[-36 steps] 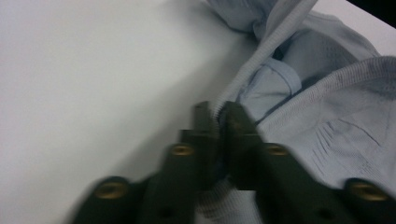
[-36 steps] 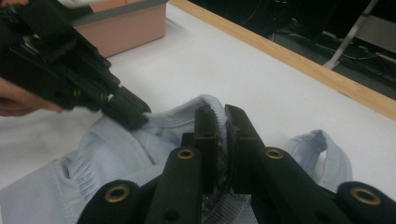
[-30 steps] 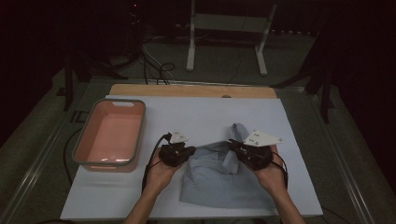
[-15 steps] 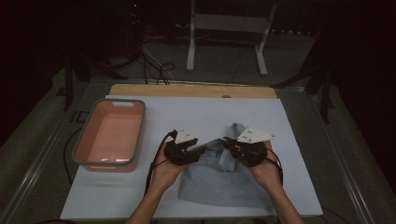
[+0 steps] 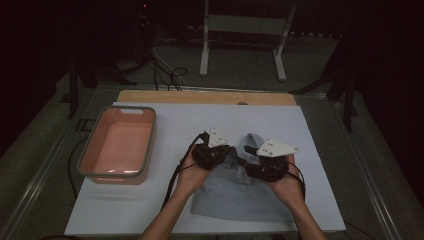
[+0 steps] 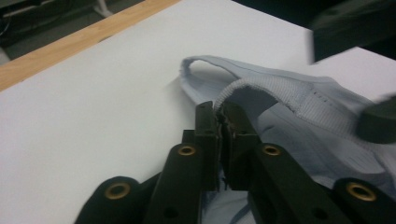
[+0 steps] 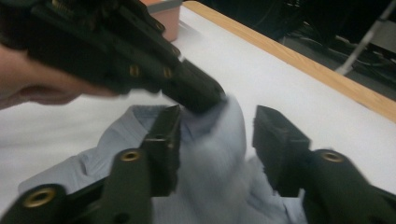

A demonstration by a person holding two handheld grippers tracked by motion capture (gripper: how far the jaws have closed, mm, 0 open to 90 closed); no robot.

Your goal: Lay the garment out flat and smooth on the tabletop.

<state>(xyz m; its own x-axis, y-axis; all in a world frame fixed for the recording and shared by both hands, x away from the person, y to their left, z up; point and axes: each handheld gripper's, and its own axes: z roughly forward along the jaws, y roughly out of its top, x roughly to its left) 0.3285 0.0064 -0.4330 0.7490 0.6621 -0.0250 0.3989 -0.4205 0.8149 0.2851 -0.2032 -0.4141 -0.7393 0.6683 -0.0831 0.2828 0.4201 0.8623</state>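
My left tool (image 6: pixel 218 116) is clamping on the ribbed collar edge of the pale blue shirt (image 5: pixel 240 192); its jaws are pressed together with the fabric pinched at their tips. Compared with a second ago, this tool is sitting closer to the middle of the shirt and a little higher, and the collar is lifting with it instead of lying flat. My right tool (image 7: pixel 217 140) has just been opening: its jaws are standing apart with a hump of collar cloth between them, and the pads are not pressing on it. Half a second ago it was at the same spot, so only the grip is changing there.

Judgement: I am handing the collar over to the left side, probably to straighten or fold the neckline; the right tool is now free to re-grip elsewhere.

The shirt is lying on the white sheet (image 5: pixel 170 120) covering the table (image 5: pixel 205 96), near my edge. The pink bin (image 5: pixel 118 145) is standing well apart on the left.

No brand, label or writing is readable on anything.
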